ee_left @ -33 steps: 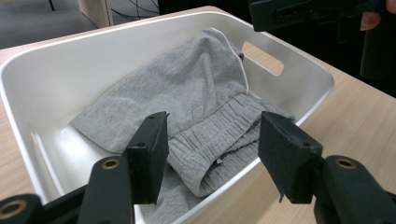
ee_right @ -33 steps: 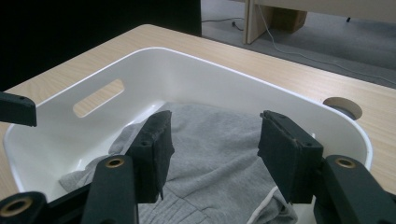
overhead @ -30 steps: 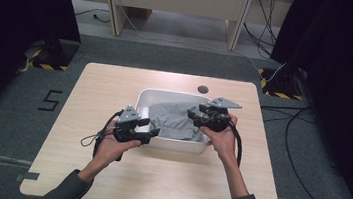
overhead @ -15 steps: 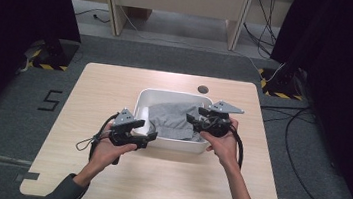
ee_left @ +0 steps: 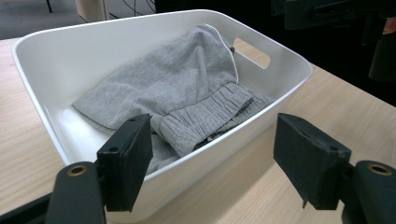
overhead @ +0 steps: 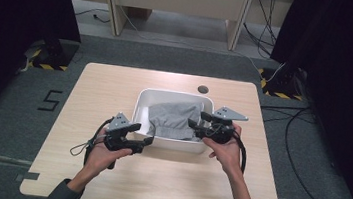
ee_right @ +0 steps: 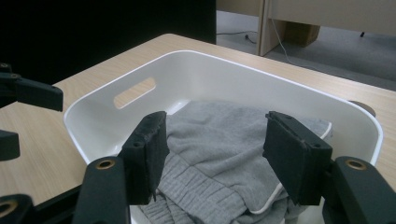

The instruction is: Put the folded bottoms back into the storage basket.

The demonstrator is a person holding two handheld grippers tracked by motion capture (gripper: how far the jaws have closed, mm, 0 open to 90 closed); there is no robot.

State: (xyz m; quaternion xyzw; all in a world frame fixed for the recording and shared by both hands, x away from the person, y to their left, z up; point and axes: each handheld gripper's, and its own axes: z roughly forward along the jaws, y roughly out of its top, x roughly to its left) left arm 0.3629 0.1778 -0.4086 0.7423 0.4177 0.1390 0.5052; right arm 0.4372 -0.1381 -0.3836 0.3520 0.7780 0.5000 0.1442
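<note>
Between the two tools, a grey folded fabric garment [overhead: 174, 120] lies inside the white plastic tub [overhead: 174, 97]. Left tool [overhead: 146, 141] has just been opening and grasps nothing; right tool [overhead: 192, 124] is also released.

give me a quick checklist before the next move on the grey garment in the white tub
1. Left gripper free of cloth: ok. Its jaws have just been opening, with nothing pinched between them.
2. Right gripper free of cloth: ok. Its jaws have just been opening and stand apart above the grey garment.
3. Garment fully inside the white tub: ok, it lies bunched toward the right side, and no edge hangs over the rim.
4. Tub square on the table: ok, well away from the edges.
5. Cables clear of the tub: ok in the high view.
6. Anything under the garment: cannot tell.
</note>
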